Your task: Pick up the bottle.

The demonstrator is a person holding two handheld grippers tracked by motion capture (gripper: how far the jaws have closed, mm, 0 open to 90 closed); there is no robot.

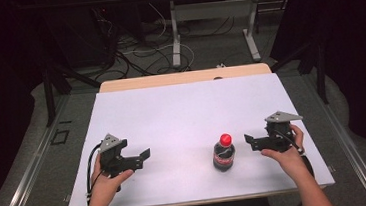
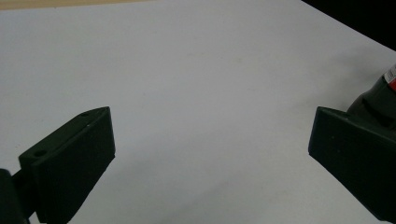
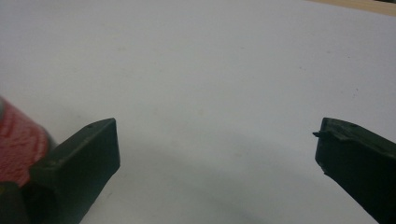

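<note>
A small dark cola bottle [image 1: 224, 153] with a red cap stands upright on the white sheet [image 1: 181, 108], right of centre and near the front. My left gripper [image 1: 136, 152] is held low at the front left, open, pointing right toward the bottle with nothing between its jaws. My right gripper [image 1: 252, 141] is just right of the bottle, open and empty, pointing left. In the left gripper view the gripper [image 2: 210, 135] faces bare sheet, with the bottle [image 2: 380, 95] behind the right jaw. In the right gripper view the gripper [image 3: 217, 140] is also over bare sheet; the bottle's red label [image 3: 18, 144] sits beyond the left jaw.
The white sheet covers a wooden table whose far edge [image 1: 183, 77] is visible. Beyond it are floor cables [image 1: 141, 51] and another table's legs [image 1: 175, 38]. Dark frame posts [image 1: 48, 94] stand at the left and right sides.
</note>
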